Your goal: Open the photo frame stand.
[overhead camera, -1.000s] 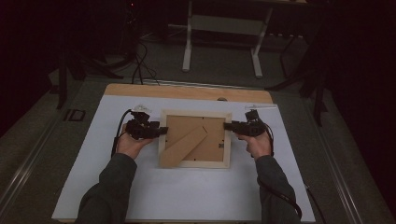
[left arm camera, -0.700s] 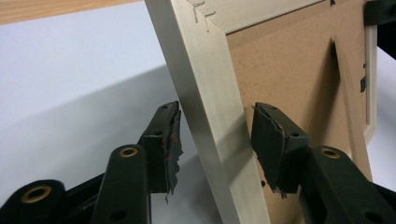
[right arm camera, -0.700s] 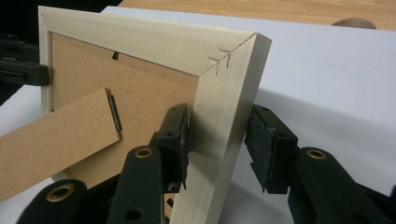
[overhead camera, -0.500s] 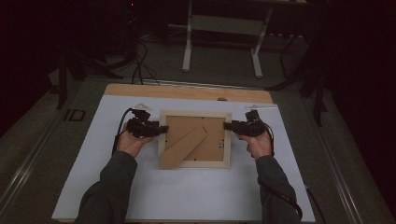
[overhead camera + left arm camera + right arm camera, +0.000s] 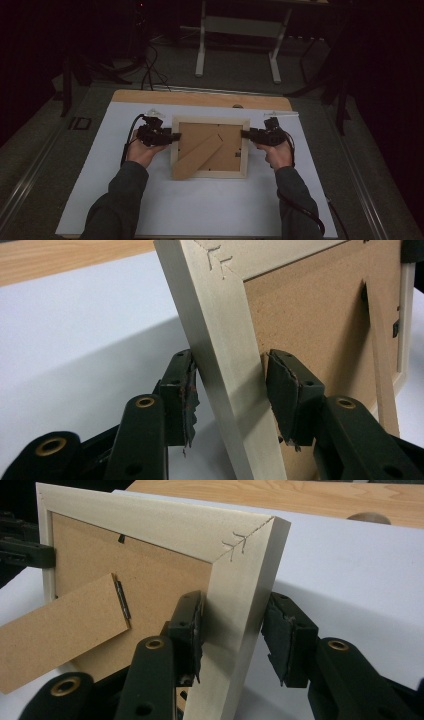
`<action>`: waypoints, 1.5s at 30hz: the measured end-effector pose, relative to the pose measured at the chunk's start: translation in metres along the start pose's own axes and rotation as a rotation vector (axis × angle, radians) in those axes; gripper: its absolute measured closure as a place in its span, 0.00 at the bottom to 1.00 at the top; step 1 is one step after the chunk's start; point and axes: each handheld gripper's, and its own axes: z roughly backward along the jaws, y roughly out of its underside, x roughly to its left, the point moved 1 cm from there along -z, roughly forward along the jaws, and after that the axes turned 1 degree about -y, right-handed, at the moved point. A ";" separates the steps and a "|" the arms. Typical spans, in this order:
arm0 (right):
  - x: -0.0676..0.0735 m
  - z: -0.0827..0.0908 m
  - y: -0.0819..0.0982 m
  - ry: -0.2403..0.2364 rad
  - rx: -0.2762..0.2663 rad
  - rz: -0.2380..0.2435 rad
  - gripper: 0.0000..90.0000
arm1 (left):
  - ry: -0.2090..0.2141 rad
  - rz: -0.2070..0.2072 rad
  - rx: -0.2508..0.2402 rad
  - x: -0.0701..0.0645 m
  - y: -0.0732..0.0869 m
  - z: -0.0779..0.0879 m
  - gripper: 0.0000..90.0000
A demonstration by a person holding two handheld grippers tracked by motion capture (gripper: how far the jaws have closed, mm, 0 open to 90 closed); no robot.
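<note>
Dark floor and the legs of a pale stand lie beyond the bench (image 5: 200, 210), whose white top has a wooden strip along its far edge. From the high view, a picture frame (image 5: 210, 172) lies back-up at the middle of the white surface, its brown backing board and folding stand (image 5: 197, 159) facing the camera. The left tool (image 5: 176, 136) meets the frame's left rail and the right tool (image 5: 245, 134) its right rail — each held in a hand with a dark sleeve.

From the left gripper view, the pale rail (image 5: 225, 365) stands between the two jaws. Its jaws have just been closing; the left-hand pad (image 5: 189, 395) is at the rail's outer face, the other pad at the backing side, and whether they press I cannot tell.

From the right gripper view, the frame's corner rail (image 5: 235, 610) sits between the jaws. One pad (image 5: 192, 630) lies against the inner side, while the other stands just clear of the outer edge — released, not clamped.
</note>
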 end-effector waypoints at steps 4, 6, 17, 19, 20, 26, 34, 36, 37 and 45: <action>0.000 0.002 -0.001 0.002 -0.014 0.004 0.67 | -0.016 -0.024 -0.005 -0.002 -0.003 0.001 0.64; 0.000 0.004 -0.001 0.004 -0.019 0.005 0.67 | -0.022 -0.028 -0.009 -0.003 -0.004 0.001 0.64; 0.006 0.007 -0.007 0.027 -0.048 0.033 0.68 | -0.054 -0.065 -0.021 -0.006 -0.009 0.005 0.64; 0.007 0.007 -0.007 0.032 -0.055 0.035 0.68 | -0.057 -0.069 -0.024 -0.006 -0.010 0.006 0.64; 0.008 0.007 -0.008 0.033 -0.060 0.036 0.68 | -0.059 -0.070 -0.028 -0.006 -0.011 0.006 0.64; 0.011 0.009 -0.011 0.032 -0.080 0.044 0.69 | -0.077 -0.080 -0.049 -0.007 -0.014 0.010 0.65; 0.013 0.010 -0.014 0.037 -0.100 0.046 0.68 | -0.096 -0.076 -0.072 -0.008 -0.015 0.011 0.65; 0.014 0.010 -0.015 0.040 -0.102 0.048 0.68 | -0.103 -0.080 -0.076 -0.008 -0.016 0.012 0.65; 0.014 0.010 -0.015 0.042 -0.103 0.052 0.68 | -0.106 -0.080 -0.078 -0.009 -0.016 0.013 0.64; 0.021 0.011 -0.017 0.066 -0.121 0.094 0.67 | -0.134 -0.083 -0.097 -0.011 -0.019 0.016 0.64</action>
